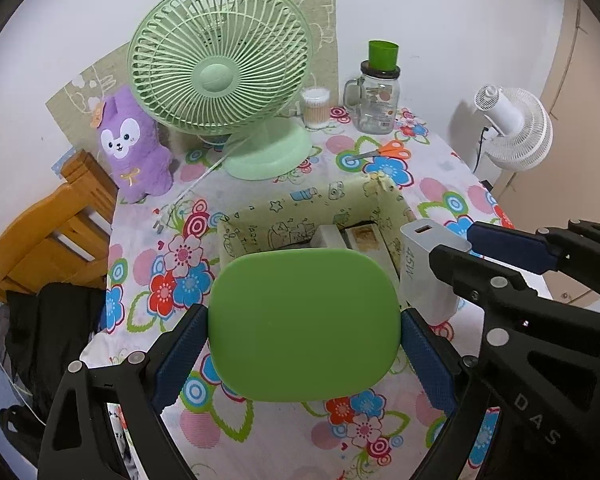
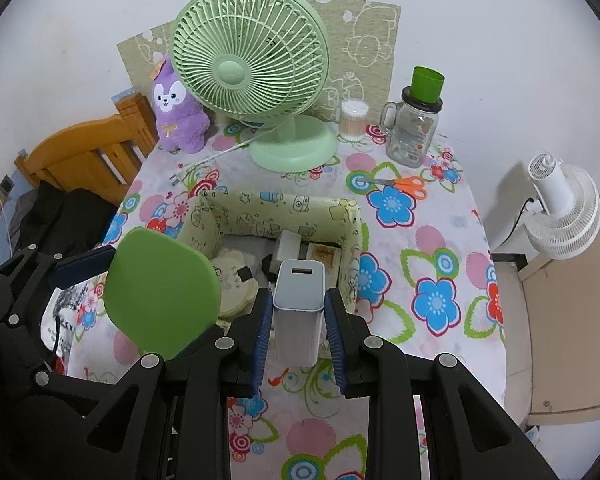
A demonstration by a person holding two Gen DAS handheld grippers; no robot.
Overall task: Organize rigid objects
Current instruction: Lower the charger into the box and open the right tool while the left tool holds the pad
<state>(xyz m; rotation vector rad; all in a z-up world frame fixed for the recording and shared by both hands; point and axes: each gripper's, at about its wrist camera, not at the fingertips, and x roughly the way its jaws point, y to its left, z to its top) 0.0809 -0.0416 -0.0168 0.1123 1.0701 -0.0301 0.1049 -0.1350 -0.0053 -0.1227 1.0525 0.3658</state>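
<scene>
Right tool (image 2: 296, 312) clamps charger (image 2: 299, 300), seemingly above box (image 2: 284, 208).

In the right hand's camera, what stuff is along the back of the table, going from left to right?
Purple plush toy → green table fan → cotton swab tub → glass jar mug with a green cup on top.
</scene>
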